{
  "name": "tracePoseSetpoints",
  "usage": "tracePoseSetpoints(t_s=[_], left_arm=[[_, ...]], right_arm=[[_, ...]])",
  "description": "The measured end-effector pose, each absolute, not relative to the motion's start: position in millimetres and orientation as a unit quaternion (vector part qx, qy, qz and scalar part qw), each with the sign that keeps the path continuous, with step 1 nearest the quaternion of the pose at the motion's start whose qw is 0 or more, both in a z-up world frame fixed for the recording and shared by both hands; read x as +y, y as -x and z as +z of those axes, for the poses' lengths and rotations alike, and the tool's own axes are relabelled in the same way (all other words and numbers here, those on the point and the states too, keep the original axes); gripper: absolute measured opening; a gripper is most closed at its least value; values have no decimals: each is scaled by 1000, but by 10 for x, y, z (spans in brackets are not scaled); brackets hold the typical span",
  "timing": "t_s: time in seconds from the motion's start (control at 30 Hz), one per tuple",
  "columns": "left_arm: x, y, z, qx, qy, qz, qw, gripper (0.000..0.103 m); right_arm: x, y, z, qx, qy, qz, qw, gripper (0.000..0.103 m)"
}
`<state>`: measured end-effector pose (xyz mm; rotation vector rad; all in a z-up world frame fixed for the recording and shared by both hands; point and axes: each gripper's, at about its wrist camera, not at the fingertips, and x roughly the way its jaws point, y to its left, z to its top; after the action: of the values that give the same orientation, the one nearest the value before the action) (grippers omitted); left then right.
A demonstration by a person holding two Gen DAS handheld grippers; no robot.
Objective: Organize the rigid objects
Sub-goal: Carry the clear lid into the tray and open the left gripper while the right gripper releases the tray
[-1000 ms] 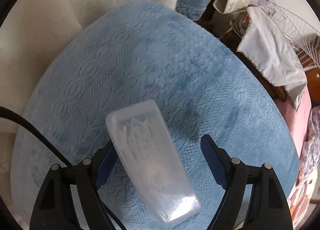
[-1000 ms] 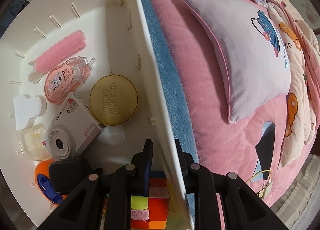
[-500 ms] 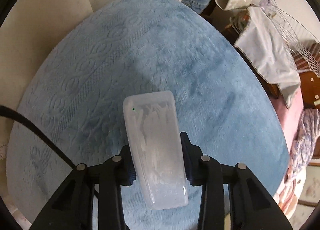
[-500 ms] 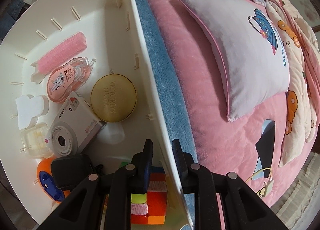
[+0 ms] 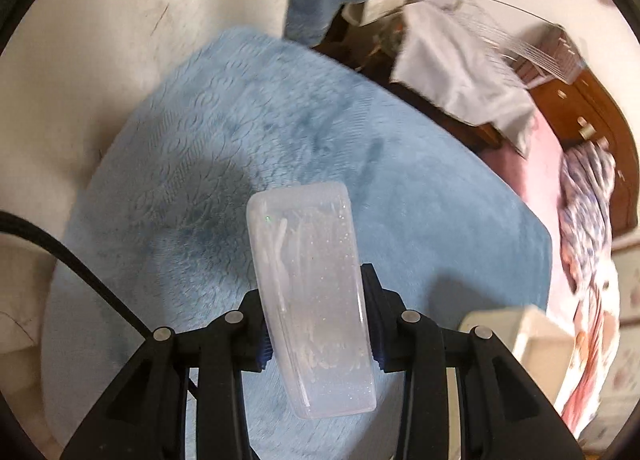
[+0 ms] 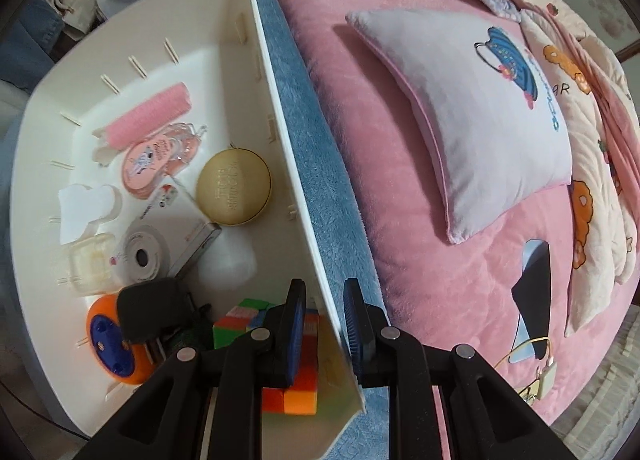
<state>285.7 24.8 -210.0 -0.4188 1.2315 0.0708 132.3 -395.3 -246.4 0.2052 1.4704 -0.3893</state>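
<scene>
- Progress looks decent to me: the white bin (image 6: 256, 72) already holds a pile of stuff, like the gold round tin (image 6: 234, 188), a small camera (image 6: 160, 236), a pink roller (image 6: 148, 122) and a colour cube (image 6: 280, 356).
- What's left, as far as I can see, is the clear plastic case (image 5: 312, 300). My left gripper (image 5: 316, 340) has it pinched between both pads, held up over the blue fleece blanket (image 5: 280, 120).
- My right gripper (image 6: 322, 324) is set narrow astride the bin's near wall, one pad inside, one outside. Looks like a small gap on the outer side, so I can't tell if it's actually clamping.
- Room: floor space near the tin is open, so I'd drop the case there. A corner of the bin pokes in at the left view's lower right, so it's close by.
- Watch that thin wall edge on the way in.
</scene>
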Motion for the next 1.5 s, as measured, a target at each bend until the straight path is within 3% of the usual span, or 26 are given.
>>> tracePoseSetpoints(t_s=[0.33,0.43,0.57,0.73,0.9,1.23,1.33,1.4,1.5], left_arm=[[-75,-2287,-1571,521,143,-28,841,39],[-231,-2099,-1458,511,142,-44,846,39],[-523,-1778,-1327,502,123,-75,853,39],[-967,-1429,-1290,510,85,-103,850,39],[-1364,-1164,-1315,518,60,-129,844,39],[-1879,-979,-1366,541,7,-153,827,41],[-1893,-928,-1298,527,-3,-147,837,56],[-1870,-909,-1260,519,2,-144,842,77],[-1769,-897,-1177,509,16,-138,850,81]], right_arm=[[-3919,-1099,-2174,634,-95,-139,755,25],[-3908,-1016,-2115,622,-93,-112,770,32],[-3858,-921,-2062,605,-74,-93,787,53],[-3720,-785,-1987,579,-53,-47,812,62],[-3633,-594,-1876,535,-54,-37,843,79],[-3518,-192,-1611,453,-78,-12,888,83],[-3467,-103,-1541,446,-79,1,892,86],[-3443,-54,-1513,444,-84,5,892,87],[-3400,11,-1468,443,-89,7,892,87]])
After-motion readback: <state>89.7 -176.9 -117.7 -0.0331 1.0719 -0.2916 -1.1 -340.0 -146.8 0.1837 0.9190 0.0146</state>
